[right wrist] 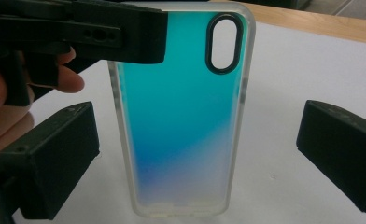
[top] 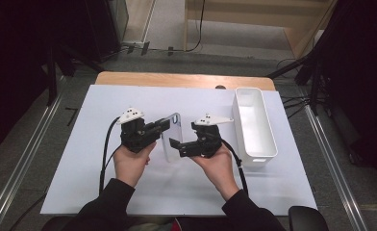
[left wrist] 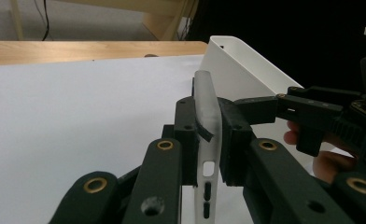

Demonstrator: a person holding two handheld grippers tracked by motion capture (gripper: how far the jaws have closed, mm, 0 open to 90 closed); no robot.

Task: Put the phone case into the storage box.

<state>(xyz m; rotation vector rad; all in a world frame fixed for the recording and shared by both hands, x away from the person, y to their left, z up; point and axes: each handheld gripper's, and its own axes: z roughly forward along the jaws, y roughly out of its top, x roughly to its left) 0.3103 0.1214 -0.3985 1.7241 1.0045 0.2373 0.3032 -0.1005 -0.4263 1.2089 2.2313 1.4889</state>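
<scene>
We clamp the phone case (right wrist: 181,116) upright in the left tongs (left wrist: 208,135) so the wide-open, empty right tongs (right wrist: 195,154) can take it.

Left gripper (left wrist: 208,135) clamps phone case (left wrist: 207,116)

Left gripper (top: 164,124) clamped, right gripper (top: 175,147) agape

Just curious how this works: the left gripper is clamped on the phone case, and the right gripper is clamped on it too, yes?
Not quite. The left gripper is clamped on the phone case, but the right gripper is open, its jaws standing apart on either side of the case without touching, as the right gripper view shows.
</scene>
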